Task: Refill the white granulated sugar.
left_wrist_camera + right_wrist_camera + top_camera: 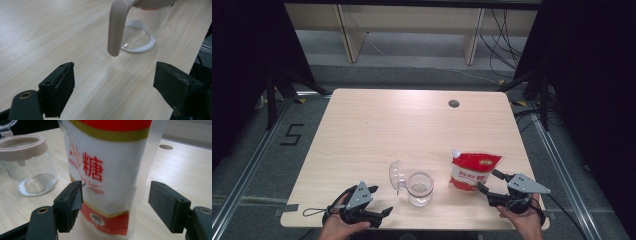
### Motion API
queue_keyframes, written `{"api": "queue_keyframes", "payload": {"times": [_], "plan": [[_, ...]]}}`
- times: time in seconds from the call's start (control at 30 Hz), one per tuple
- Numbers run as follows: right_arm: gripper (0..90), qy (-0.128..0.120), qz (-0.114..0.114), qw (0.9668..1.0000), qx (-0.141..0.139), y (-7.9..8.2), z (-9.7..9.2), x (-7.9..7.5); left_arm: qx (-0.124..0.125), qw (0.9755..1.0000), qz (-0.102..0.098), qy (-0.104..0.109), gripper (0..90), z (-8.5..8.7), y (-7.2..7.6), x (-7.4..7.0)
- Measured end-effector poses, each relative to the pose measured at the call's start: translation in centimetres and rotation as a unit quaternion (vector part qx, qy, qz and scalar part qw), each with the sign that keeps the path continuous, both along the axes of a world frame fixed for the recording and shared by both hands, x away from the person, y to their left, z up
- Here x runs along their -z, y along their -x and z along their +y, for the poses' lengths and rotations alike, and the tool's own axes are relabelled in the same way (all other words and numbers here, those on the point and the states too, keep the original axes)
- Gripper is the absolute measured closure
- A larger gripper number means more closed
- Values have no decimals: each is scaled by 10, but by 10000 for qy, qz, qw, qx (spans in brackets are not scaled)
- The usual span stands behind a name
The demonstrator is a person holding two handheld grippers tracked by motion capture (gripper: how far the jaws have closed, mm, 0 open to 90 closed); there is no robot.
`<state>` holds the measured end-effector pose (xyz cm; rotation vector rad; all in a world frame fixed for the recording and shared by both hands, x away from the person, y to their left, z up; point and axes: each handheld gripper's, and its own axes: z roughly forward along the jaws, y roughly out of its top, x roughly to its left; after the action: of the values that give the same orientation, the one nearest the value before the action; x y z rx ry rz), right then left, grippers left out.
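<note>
High view first: the sugar pouch (472, 171) stood on the near right part of the wooden table (377, 130), red at its top and bottom, white between. Right gripper (488, 183) sat just at the pouch's near right corner, jaws spread, one tip at the pouch's lower edge, a hand (523, 220) behind it. Left of the pouch stood the clear glass jar (420, 188), its lid (396, 175) flipped open to the side. Left gripper (380, 201) rested near the table's front edge, short of the jar, jaws parted.

Left gripper view: both black jaws stood wide with bare tabletop between them; the jar's base (137, 40) and a beige handle (116, 27) hung beyond, well apart from the pads.

Right gripper view: jaws wide, the pouch (110, 170) standing upright between them. The left pad looked to be at the pouch's edge, the right pad clear of it with a gap. The jar (27, 165) stood off to the left.
</note>
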<state>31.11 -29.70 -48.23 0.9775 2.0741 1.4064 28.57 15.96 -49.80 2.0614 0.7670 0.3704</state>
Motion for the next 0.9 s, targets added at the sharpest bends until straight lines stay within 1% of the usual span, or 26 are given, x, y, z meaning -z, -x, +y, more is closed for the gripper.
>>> {"api": "queue_keyframes", "payload": {"times": [0.03,0.07,0.1,0.13,0.17,0.2,0.23,0.27,0.3,0.33,0.4,0.43,0.47,0.5,0.53,0.57,0.6,0.63,0.67,0.7,0.73,0.77,0.8,0.83,0.9], "plan": [[284,52,-174,9998,-90,-4,0,0,4,10000,8,4,169,0,0,0],[284,-7,-59,10000,-66,-4,2,0,4,10000,10,5,169,0,0,0],[283,-20,-30,9999,-155,-5,3,0,-1,10000,5,3,169,0,0,0],[283,49,-106,9996,-245,-9,3,0,4,10000,9,-4,169,0,0,0],[279,-29,-130,9997,-213,-10,5,1,5,10000,11,-2,169,0,0,0],[280,-36,-112,9997,-236,-12,5,1,-6,10000,19,-23,169,0,0,0],[280,-102,-50,9995,-297,-13,6,2,-17,10000,17,-32,169,0,0,0],[280,-82,-117,9992,-363,-16,6,3,-52,9999,33,82,169,-1,1,1],[280,-95,-114,9991,-404,-17,7,3,-14,10000,26,-2,169,0,1,0],[280,-86,-114,9989,-443,-18,8,3,-13,10000,25,-3,169,0,1,0],[280,-163,-91,9989,-434,-18,9,2,18,10000,-6,-28,170,0,0,0],[280,-147,-155,9986,-479,-21,10,2,45,10000,-32,-54,169,0,0,0],[282,-211,-278,9981,-506,-23,11,3,-30,10000,21,-26,169,0,0,0],[283,-213,-100,9984,-506,-22,12,3,-21,10000,25,-5,169,0,1,0],[289,-206,-139,9984,-511,-23,13,3,-7,10000,-6,25,169,-1,0,0],[296,-108,-276,9977,-614,-26,12,3,38,10000,-59,-10,169,0,-1,0],[297,-144,-239,9979,-582,-26,13,3,65,9999,-53,-76,169,0,-1,0],[298,-148,-93,9981,-595,-25,14,3,70,9999,-54,-82,169,0,-1,0],[306,-208,-46,9980,-600,-25,16,4,71,9999,-68,-113,170,1,-1,-1],[314,-81,-218,9972,-706,-27,15,4,-26,10000,19,-49,170,0,1,0],[318,-22,-280,9968,-748,-29,16,4,-20,10000,12,-47,170,0,0,0],[326,-72,-184,9972,-716,-28,17,5,-25,10000,12,-46,170,0,0,0],[333,-54,-98,9976,-684,-28,17,4,-25,10000,7,-57,169,0,0,0],[335,-65,-68,9976,-690,-27,17,4,-15,10000,5,-77,170,0,0,0],[339,-40,-155,9968,-783,-29,18,4,3,10000,15,-41,170,-1,0,0]]}}
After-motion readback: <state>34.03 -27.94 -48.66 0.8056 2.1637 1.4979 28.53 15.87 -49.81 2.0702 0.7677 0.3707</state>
